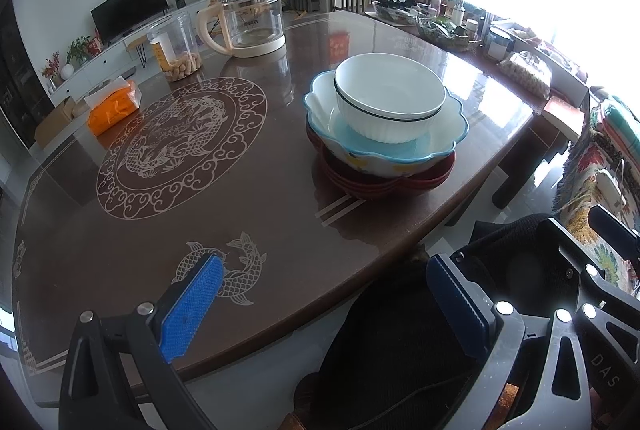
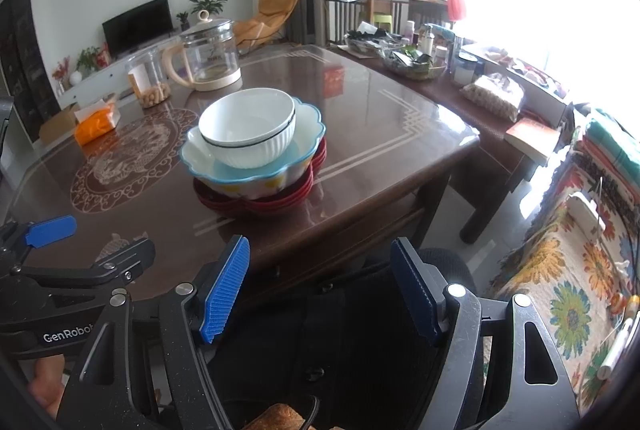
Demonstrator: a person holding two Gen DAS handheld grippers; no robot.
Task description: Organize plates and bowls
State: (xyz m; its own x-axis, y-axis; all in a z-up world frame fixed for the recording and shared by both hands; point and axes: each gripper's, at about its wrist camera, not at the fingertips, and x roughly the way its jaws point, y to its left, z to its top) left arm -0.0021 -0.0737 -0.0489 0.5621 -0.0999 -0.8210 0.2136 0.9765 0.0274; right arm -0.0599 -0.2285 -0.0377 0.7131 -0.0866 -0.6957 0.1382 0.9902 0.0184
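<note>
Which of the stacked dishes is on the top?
The white bowl with a thin dark line; it sits inside the blue-rimmed scalloped bowl, above the red plates.

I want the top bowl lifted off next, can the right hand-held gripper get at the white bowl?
Probably yes: the right hand-held gripper is open and empty, and the white bowl sits topmost on the stack with nothing between them.
</note>
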